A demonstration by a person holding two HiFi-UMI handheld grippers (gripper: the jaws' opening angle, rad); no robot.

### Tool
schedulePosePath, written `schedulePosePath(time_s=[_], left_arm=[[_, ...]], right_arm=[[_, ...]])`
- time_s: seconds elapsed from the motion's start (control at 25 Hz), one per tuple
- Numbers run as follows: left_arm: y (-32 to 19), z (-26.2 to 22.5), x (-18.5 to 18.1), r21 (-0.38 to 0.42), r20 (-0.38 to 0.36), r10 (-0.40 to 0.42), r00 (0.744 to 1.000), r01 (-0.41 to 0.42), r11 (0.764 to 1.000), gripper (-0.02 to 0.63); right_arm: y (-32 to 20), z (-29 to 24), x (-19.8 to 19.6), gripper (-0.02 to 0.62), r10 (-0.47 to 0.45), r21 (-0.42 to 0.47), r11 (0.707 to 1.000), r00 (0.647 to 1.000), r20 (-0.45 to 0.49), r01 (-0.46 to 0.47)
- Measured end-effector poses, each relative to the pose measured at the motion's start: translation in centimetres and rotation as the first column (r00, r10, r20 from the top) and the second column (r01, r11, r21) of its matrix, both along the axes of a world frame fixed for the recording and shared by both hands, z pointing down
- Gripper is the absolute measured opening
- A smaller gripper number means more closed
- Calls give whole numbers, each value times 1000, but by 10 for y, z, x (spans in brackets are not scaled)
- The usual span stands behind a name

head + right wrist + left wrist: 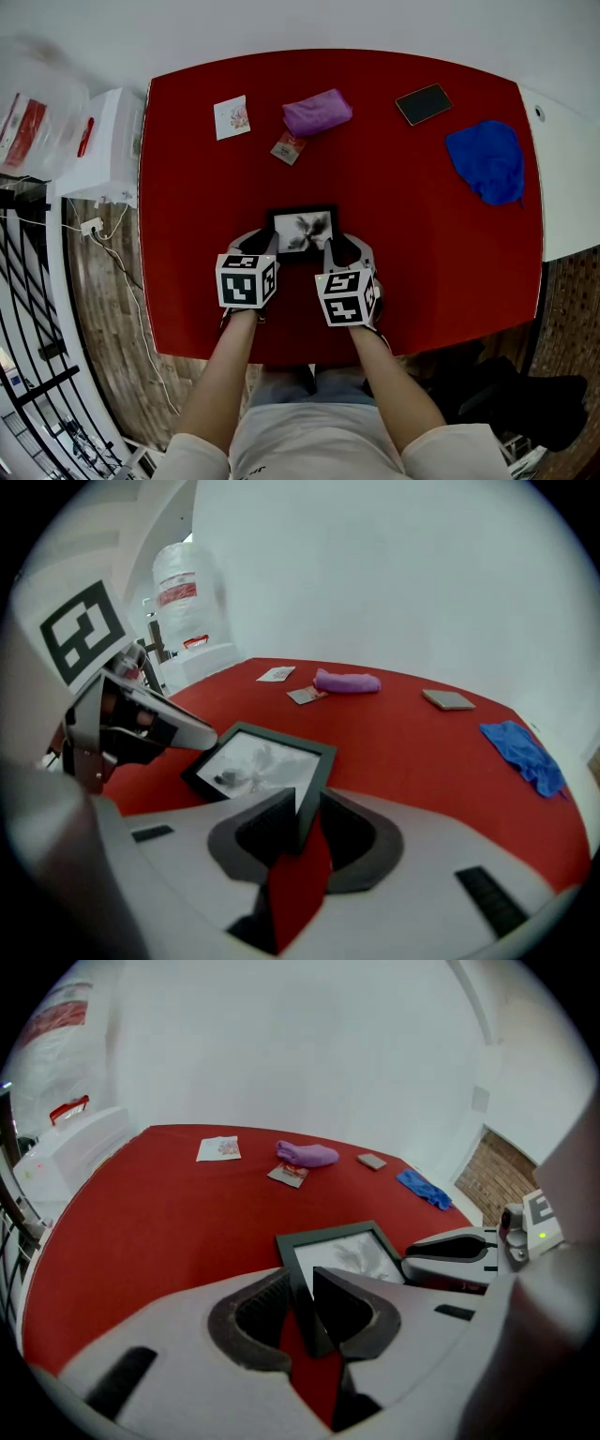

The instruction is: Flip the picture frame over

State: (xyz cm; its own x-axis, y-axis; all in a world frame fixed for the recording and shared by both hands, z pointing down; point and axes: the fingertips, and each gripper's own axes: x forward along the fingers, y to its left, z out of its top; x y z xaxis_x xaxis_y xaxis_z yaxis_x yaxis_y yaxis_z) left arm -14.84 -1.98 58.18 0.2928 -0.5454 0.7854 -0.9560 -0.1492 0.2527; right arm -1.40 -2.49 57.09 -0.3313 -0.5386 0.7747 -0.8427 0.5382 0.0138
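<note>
left gripper [302, 1286] and right gripper [305, 806] each clamp one picture frame [303, 231].

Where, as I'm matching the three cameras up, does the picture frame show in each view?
Head view: picture frame near the middle, on the red table.
Left gripper view: lower centre, its left edge between the jaws of the left gripper.
Right gripper view: lower centre-left, its right edge between the jaws of the right gripper.
Shared landmark: the purple cloth, at the table's far side in all three.
</note>
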Motion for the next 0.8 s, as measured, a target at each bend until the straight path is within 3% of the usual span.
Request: schedulePosePath(time_s=[0.16, 0.32, 0.4, 0.6, 0.8], left_arm=[[7, -11, -6, 23, -9, -9, 1000, 9, 1000, 48], [29, -46, -9, 84, 16, 8, 1000, -9, 996, 6], [49, -71, -7, 120, 23, 21, 1000, -24, 993, 6], [99, -133, 12, 210, -43, 28, 999, -19, 977, 5], [137, -159, 23, 259, -80, -7, 997, 28, 966, 5]], right_arm=[[0, -9, 10, 67, 2, 29, 1000, 1000, -15, -2], [19, -40, 12, 65, -33, 40, 999, 999, 29, 32], [36, -63, 15, 26, -47, 54, 998, 997, 58, 44], [83, -112, 19, 5, -51, 54, 998, 987, 152, 43], [118, -141, 29, 5, -23, 86, 996, 986, 162, 9]])
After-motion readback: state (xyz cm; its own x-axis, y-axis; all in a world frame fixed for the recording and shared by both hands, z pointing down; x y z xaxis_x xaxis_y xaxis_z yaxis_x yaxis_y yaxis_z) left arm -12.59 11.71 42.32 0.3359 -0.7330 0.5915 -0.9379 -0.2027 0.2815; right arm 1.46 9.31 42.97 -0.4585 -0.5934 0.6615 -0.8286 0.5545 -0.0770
